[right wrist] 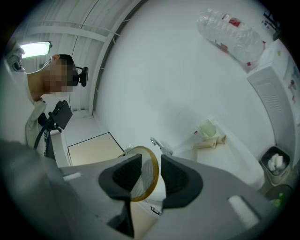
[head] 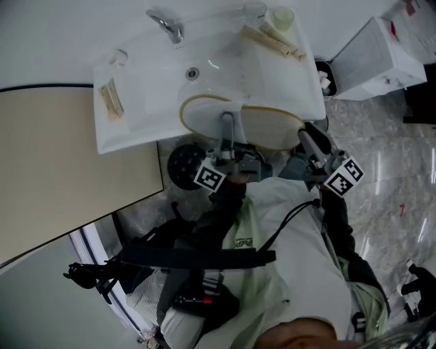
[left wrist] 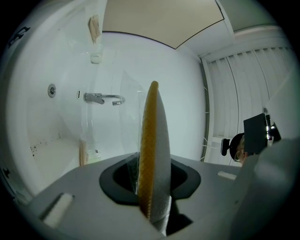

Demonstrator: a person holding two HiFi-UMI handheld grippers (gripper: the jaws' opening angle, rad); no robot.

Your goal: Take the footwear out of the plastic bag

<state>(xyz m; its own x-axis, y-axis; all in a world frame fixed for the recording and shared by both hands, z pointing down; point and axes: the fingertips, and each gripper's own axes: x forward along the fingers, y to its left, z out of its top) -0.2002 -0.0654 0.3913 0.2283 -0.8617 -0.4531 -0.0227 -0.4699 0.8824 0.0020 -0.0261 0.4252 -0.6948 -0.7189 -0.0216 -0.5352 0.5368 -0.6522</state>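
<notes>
A white slipper with a tan rim (head: 204,112) hangs over the front edge of the white sink (head: 136,109), and a second like it (head: 272,126) lies beside it on the right. My left gripper (head: 227,129) is shut on the first slipper (left wrist: 152,154), which I see edge-on between its jaws, with clear plastic film (left wrist: 129,108) around it. My right gripper (head: 304,138) holds the right-hand end. In the right gripper view the tan-rimmed slipper (right wrist: 143,180) sits slanted between the dark pads (right wrist: 176,176). How far the film reaches is unclear.
On the sink are a chrome tap (head: 167,26), a drain (head: 193,72), cups (head: 281,17), wrapped packets (head: 272,41) and a small packet (head: 111,99). A beige panel (head: 61,163) lies at the left, a waste bin (head: 325,78) and a white unit (head: 381,54) at the right.
</notes>
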